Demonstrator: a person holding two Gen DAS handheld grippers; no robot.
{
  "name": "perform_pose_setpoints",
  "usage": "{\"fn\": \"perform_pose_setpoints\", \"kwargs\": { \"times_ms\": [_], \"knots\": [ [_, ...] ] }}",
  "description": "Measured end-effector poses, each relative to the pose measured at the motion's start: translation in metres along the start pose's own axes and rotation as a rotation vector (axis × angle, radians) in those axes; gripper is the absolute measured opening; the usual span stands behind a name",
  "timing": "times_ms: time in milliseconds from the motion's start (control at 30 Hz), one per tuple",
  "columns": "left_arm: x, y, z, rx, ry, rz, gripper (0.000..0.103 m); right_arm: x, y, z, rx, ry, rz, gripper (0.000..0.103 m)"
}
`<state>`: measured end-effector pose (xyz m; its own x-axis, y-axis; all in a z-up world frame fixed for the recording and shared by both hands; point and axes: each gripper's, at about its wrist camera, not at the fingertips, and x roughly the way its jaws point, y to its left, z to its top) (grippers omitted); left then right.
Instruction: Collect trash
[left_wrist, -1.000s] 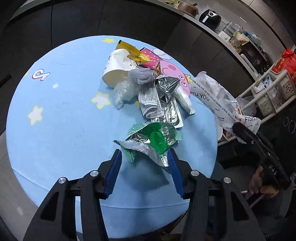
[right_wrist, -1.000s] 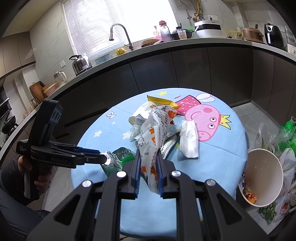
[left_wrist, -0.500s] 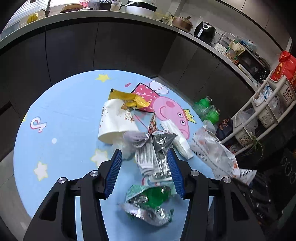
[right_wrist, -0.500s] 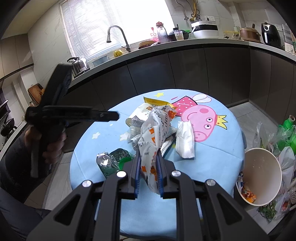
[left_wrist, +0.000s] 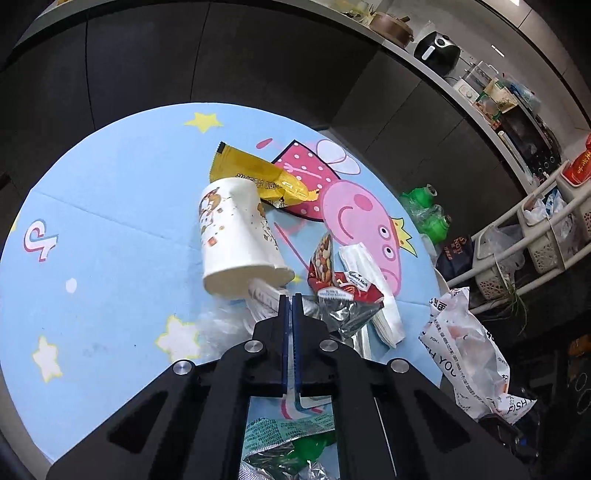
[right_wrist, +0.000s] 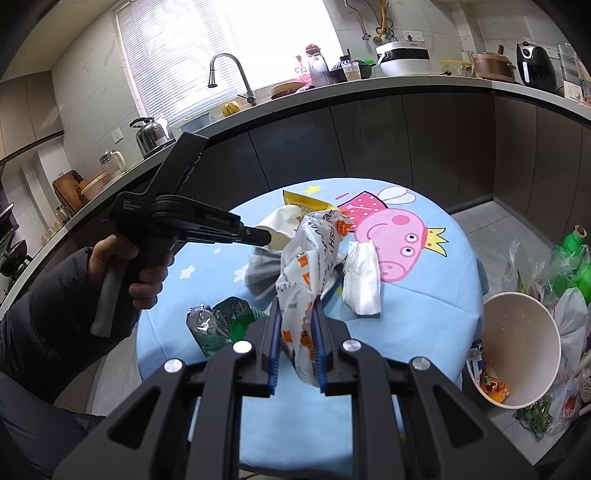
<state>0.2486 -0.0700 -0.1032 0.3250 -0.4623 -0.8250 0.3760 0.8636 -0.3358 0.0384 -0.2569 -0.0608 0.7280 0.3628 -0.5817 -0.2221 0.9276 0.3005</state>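
On the round blue table (left_wrist: 110, 221) lies a heap of trash: a tipped paper cup (left_wrist: 236, 236), a yellow wrapper (left_wrist: 255, 177), a red snack packet (left_wrist: 325, 266), silver foil (left_wrist: 343, 314) and a white tissue pack (left_wrist: 373, 291). My left gripper (left_wrist: 291, 298) hovers at the cup's rim, its jaws closing until the pads meet; nothing shows between them. A green foil wrapper (left_wrist: 288, 443) lies under its body. In the right wrist view my right gripper (right_wrist: 295, 306) is shut on a white and orange paper bag (right_wrist: 306, 266), held up over the table's near edge.
A large white tub (right_wrist: 517, 343) with scraps stands on the floor at the right, beside bagged green bottles (right_wrist: 572, 258). A white basket rack (left_wrist: 535, 236) stands past the table. Dark cabinets and a counter (right_wrist: 369, 88) ring the far side. A person's hand (right_wrist: 147, 273) holds the left gripper.
The left gripper moved forward from the green wrapper to the heap by the cup, and its open jaws closed. The right gripper stayed still with the bag.
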Motion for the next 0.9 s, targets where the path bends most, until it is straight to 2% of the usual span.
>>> {"fn": "perform_pose_setpoints", "kwargs": {
  "times_ms": [367, 533, 700, 900],
  "knots": [
    [-0.086, -0.012, -0.015, 0.059, -0.163, -0.003, 0.0, -0.005, 0.003, 0.002, -0.009, -0.021, 0.0, 0.017],
    [-0.121, -0.033, -0.013, 0.11, -0.237, -0.016, 0.0, -0.013, 0.002, 0.005, -0.013, -0.046, -0.006, 0.017],
    [-0.142, -0.059, -0.009, 0.167, -0.285, -0.043, 0.0, -0.028, 0.0, 0.008, -0.012, -0.08, -0.021, 0.017],
    [-0.144, -0.099, -0.004, 0.245, -0.298, -0.086, 0.0, -0.049, -0.013, 0.01, 0.01, -0.124, -0.064, 0.016]
  ]
}}
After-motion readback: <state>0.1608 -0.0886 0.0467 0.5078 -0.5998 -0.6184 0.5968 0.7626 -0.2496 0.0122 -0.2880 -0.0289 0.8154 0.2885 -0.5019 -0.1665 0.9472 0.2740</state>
